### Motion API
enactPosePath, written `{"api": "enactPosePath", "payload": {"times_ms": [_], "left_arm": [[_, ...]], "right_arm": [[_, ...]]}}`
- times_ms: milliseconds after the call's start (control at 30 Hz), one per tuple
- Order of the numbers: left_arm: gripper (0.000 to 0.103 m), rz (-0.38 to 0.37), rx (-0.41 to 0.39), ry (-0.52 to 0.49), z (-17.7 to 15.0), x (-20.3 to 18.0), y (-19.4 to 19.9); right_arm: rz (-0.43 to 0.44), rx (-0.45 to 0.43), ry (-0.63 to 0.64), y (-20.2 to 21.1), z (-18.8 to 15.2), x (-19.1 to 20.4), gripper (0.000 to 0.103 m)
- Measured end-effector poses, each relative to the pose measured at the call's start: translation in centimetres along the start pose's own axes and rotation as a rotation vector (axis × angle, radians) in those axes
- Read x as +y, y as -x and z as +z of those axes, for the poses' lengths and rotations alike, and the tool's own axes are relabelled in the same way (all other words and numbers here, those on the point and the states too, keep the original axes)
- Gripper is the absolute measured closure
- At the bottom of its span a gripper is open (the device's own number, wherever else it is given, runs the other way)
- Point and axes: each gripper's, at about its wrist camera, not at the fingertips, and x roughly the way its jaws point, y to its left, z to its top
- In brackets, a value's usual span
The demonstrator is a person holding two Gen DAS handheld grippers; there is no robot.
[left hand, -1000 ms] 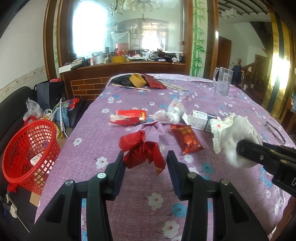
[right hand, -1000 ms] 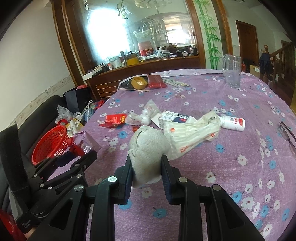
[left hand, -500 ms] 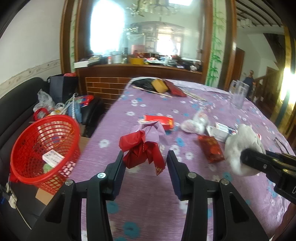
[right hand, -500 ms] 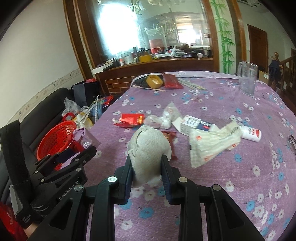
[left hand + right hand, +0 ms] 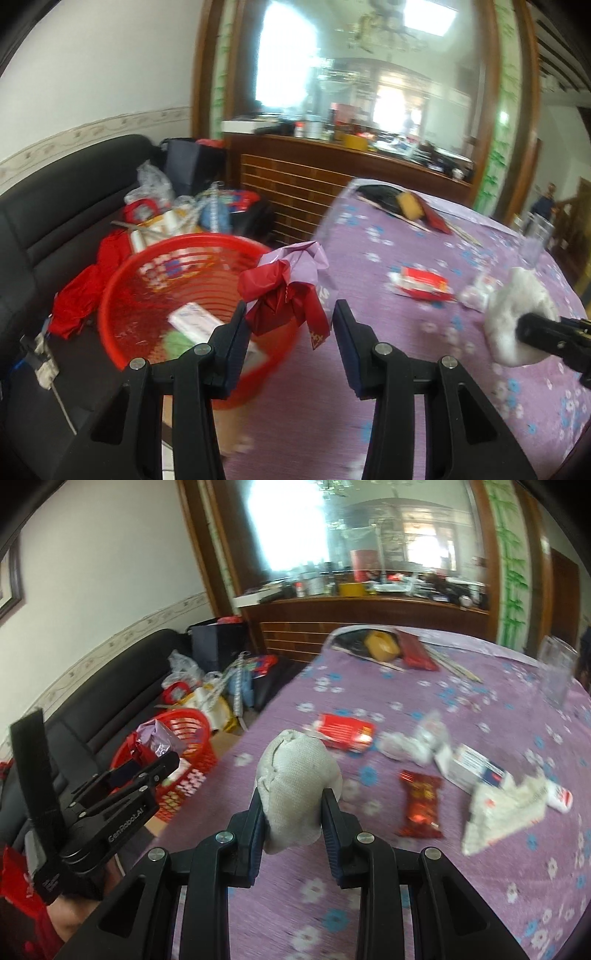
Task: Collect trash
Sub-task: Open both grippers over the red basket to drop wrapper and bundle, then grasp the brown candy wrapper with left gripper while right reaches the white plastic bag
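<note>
Left gripper [image 5: 288, 325] angled downward at the surface [image 5: 424, 369] edge, fingers pinching a crumpled red-and-lilac wrapper [image 5: 286, 291] just over the red basket's [image 5: 122, 284] near rim. Right gripper [image 5: 291, 814] angled downward over the surface, fingers pinching a wadded white cloth [image 5: 295, 779]. Left gripper body reads "GenRobot.AI". Other packet print blurred.

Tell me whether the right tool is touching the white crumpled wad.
Touching. In the right wrist view the right tool has both fingers pressed against the sides of the white crumpled wad, holding it above the table.
</note>
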Motion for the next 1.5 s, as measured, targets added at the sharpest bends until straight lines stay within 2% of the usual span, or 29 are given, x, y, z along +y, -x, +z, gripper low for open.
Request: {"api": "enactPosePath", "payload": {"times_ms": [267,533,633,700,733,767,900,967,1067,1100,1267,1500], "left_arm": [[0.06,0.098,0.022,0.086,0.2,5.9,-1.6],[0.06,0.137,0.044,0.111,0.3,8.6,-3.3],[0.055,0.134,0.042,0.113,0.5,9.2,-3.6],[0.043,0.138,0.039,0.115,0.7,9.5,-3.6],[0.042,0.142,0.036,0.115,0.7,9.7,-3.5],[0.04,0.143,0.033,0.115,0.7,9.7,-3.3],[0.038,0.131,0.03,0.102,0.6,9.2,-3.1],[0.038,0.116,0.025,0.085,0.6,8.3,-2.9],[0.027,0.108,0.012,0.048,0.6,6.5,-2.4],[0.026,0.098,0.005,0.04,0.6,5.8,-2.0],[0.026,0.054,0.001,0.001,0.4,2.8,-1.2],[0.025,-0.014,0.019,-0.089,-0.4,-2.7,-0.4]], "right_arm": [[0.078,0.032,0.067,-3.5,2.9,4.8,0.07],[0.153,0.099,0.104,-9.3,5.8,9.7,0.069],[0.175,0.12,0.103,-11.6,6.8,11.4,0.068],[0.182,0.131,0.099,-12.9,7.5,12.2,0.061],[0.184,0.13,0.098,-13.4,7.8,12.5,0.059],[0.185,0.124,0.094,-13.6,8.1,12.5,0.052],[0.159,0.077,0.089,-12.5,8.1,11.3,0.023],[0.084,0.055,0.107,-11.2,7.5,10.2,0.021],[-0.023,0.023,0.13,-9.6,6.2,8.4,0.018],[-0.044,0.015,0.123,-8.9,5.7,7.5,0.017],[-0.108,-0.028,0.052,-4.7,3.1,2.4,0.017],[-0.182,-0.063,-0.114,0.6,-0.1,-5.0,0.018]]}}
